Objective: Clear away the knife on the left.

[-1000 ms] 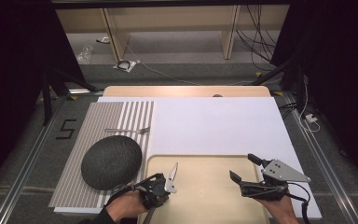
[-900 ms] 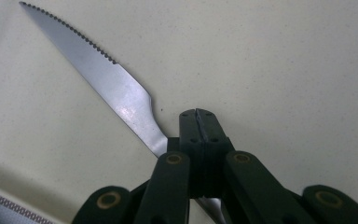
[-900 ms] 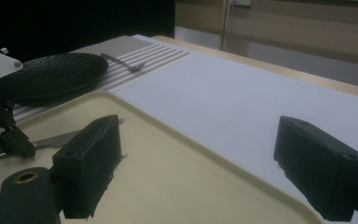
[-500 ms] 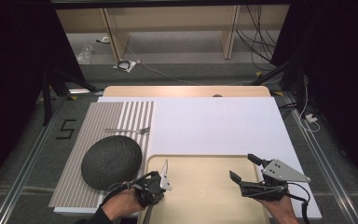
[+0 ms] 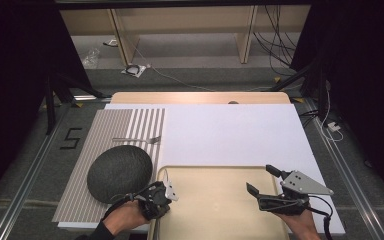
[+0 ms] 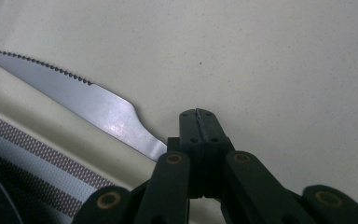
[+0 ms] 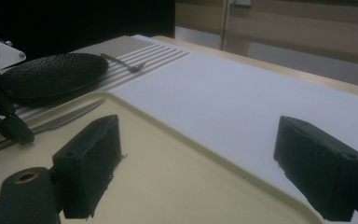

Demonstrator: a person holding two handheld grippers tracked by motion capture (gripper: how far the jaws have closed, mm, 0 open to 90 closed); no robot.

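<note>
— Where is the knife?

— The table knife (image 6: 81, 100) lies flat on the cream tray (image 5: 220, 200), along the tray's left edge. My left gripper (image 6: 199, 122) has its fingers pressed together, tips touching, and the knife's handle end runs in right beside them. I cannot tell whether the metal is actually pinched between them or only passes under. The serrated blade points away from my fingers, toward the far left.

— And around it?

— Just past the knife, outside the tray, is the striped placemat (image 5: 125, 125), with a dark textured plate (image 5: 120, 172) on it close to my left hand (image 5: 125, 217). Beyond the plate a fork (image 5: 137, 140) rests across the stripes.

— Your other hand?

— My right gripper (image 5: 262, 180) hovers over the tray's right side, its fingers (image 7: 91, 163) spread wide apart with nothing between them. Ahead of them is the white board (image 7: 261, 98) covering the table (image 5: 200, 97).
</note>
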